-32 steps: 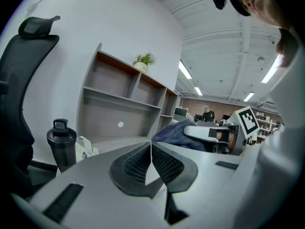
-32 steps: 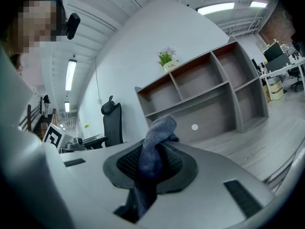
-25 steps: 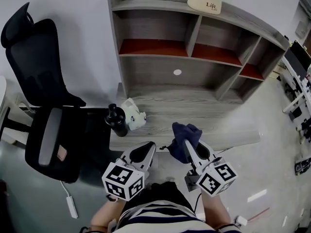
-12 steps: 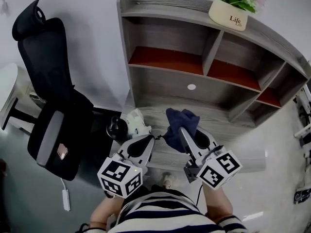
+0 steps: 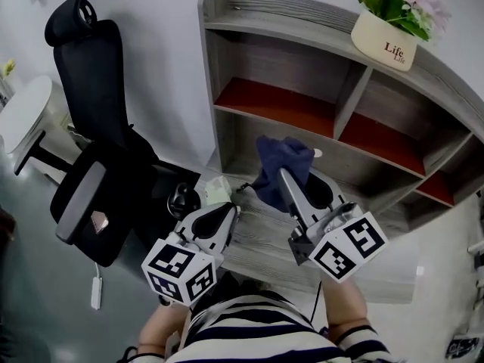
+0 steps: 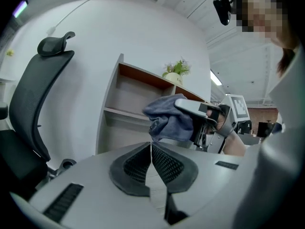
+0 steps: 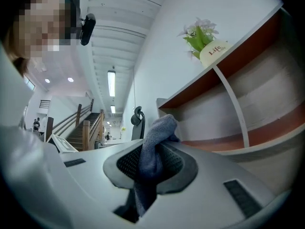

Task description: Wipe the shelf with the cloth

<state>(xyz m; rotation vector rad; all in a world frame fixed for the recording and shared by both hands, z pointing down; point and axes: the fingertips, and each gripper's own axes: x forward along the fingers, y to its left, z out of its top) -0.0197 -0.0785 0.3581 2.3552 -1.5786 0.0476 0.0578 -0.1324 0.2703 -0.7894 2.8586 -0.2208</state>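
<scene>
carrying the cloth up to the shelf is the step in hand, imo; no wiping begun yet. far left: chair (image 5: 98,165), not part of the job. beside it a dark bottle-like thing (image 5: 181,199) and a pale crumpled item (image 5: 215,190) sit at the left end of the surface (image 5: 265,252). both are small and partly behind the left tool (image 5: 225,212), so can't say what they are.

left tool: jaws pressed together, nothing btw them, held low over the surface edge. right tool (image 5: 286,180) is pinching the cloth (image 5: 281,161). its own view shows the fabric clamped btw the pads, a bunch sticking out past the tips and a tail hanging down behind.

cloth is raised in front of the shelf (image 5: 302,59), approx level w/ the board under the left red compartment. it looks clear of the wood in the right gripper view. head view overlaps the two, so contact can't be ruled out there.

next move prob calls for pushing the bunch onto a board, pressing it flattish, sweeping sideways and stopping short of the divider (image 5: 350,100). left tool has no obvious role.

top right: pot (image 5: 387,40) w/ flowers; wiping the top board would mean working round it. shelf's right end is cut off by the frame. near part of the surface hides under the tools and the person's torso (image 5: 249,331).
</scene>
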